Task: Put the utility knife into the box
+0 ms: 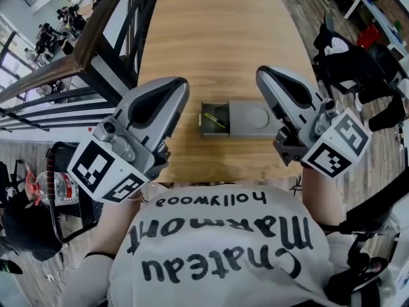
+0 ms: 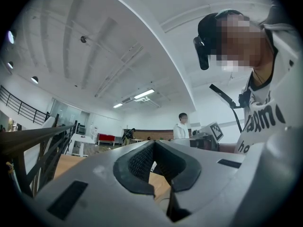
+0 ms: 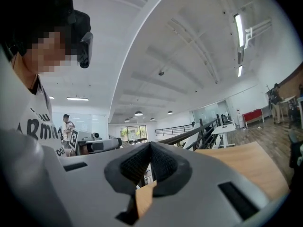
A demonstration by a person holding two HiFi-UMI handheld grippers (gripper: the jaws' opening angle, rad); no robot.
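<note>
A grey box (image 1: 250, 119) lies on the wooden table (image 1: 217, 37), its drawer pulled out to the left. The utility knife (image 1: 216, 120), yellow and black, rests slantwise inside the drawer. My left gripper (image 1: 181, 83) is held up above the table to the left of the box, apart from it. My right gripper (image 1: 262, 73) is raised to the right of it. In the left gripper view the pads (image 2: 142, 162) meet at the tip with nothing between them. The right gripper's pads (image 3: 163, 164) also meet, empty.
A dark stair railing (image 1: 96, 37) runs along the table's left side. A black chair with gear (image 1: 358, 62) stands at the right. A bottle (image 1: 54, 185) and a bag are on the floor at the lower left. A person (image 2: 181, 126) stands far off.
</note>
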